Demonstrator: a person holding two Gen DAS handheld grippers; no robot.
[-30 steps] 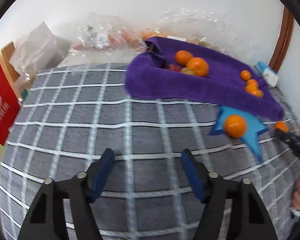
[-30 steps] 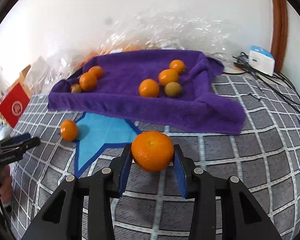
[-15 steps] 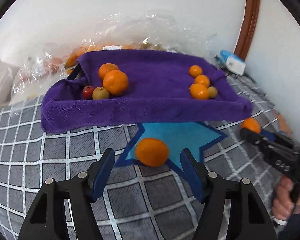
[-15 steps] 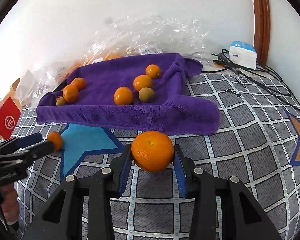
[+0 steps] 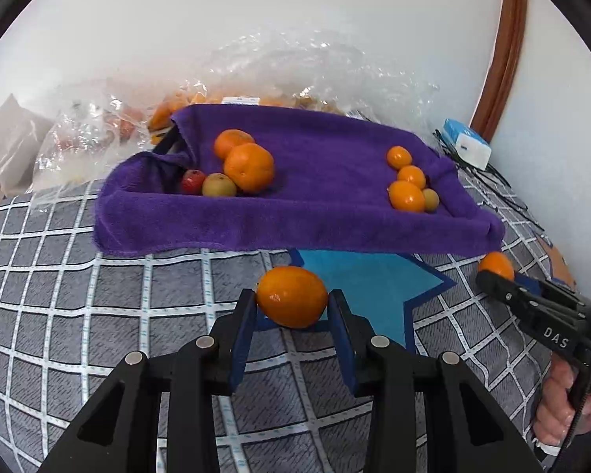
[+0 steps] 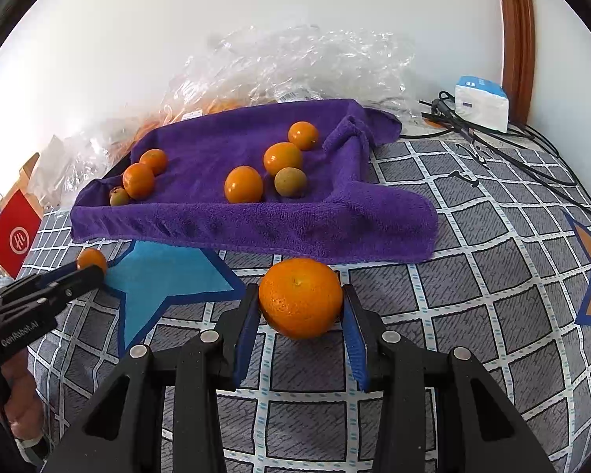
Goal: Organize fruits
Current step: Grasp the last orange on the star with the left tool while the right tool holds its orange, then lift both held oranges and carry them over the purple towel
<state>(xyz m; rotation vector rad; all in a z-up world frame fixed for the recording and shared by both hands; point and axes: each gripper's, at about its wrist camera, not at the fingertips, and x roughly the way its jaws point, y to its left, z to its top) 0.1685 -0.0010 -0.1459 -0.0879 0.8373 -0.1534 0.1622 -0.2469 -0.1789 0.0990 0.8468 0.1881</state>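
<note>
Left wrist view, nearest first: my left gripper has its jaws closing around a small orange, the blue pads touching its sides, so I judge this to be the start of a pickup off the checked bedcover at the edge of the blue star patch. Right wrist view shows my right gripper clamped on a larger orange, held just off the cover, presumably waiting to be sorted. Beyond both lies the purple towel, its raised edges forming a tray that keeps fruit from rolling: one cluster sits at its left end, another at its right. Crinkled plastic bags sit behind, against the wall.
</note>
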